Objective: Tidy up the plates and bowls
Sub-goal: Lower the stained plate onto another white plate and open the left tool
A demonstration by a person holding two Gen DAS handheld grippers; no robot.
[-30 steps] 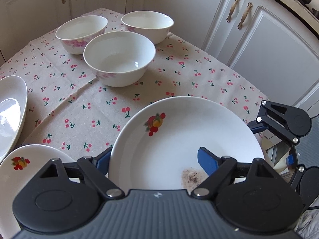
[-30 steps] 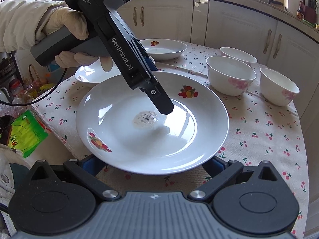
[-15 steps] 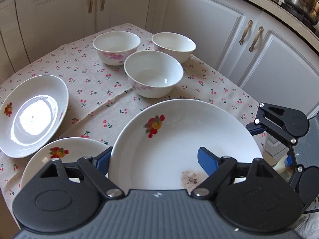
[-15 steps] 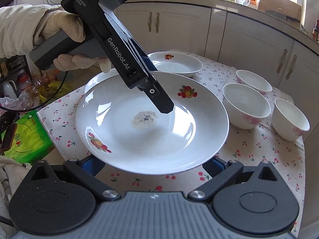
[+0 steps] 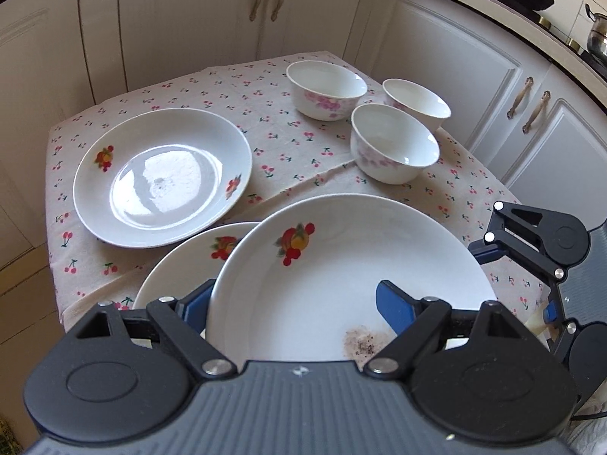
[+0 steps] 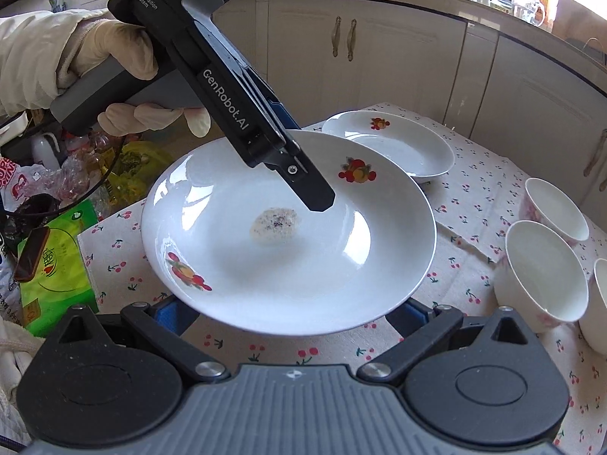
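Note:
A white deep plate (image 5: 353, 276) with fruit prints and a dirty speck patch is held above the table; it also shows in the right wrist view (image 6: 288, 235). My left gripper (image 5: 292, 307) is shut on its rim, one finger inside the plate. My right gripper (image 6: 288, 313) sits at the plate's near rim with its fingers beneath, spread wide. A second plate (image 5: 182, 269) lies under the held one. A third plate (image 5: 163, 174) lies farther left. Three white bowls with pink flowers (image 5: 394, 144) stand at the back right.
The small table has a cherry-print cloth (image 5: 296, 140) and is hemmed by white cabinets (image 5: 455, 60). In the right wrist view a green tissue pack (image 6: 57, 265) and bags lie on the floor beside the table's left edge.
Both grippers and the held plate have risen and swung left over the plate at the table's front corner. The bowls now lie farther to the right in both views.

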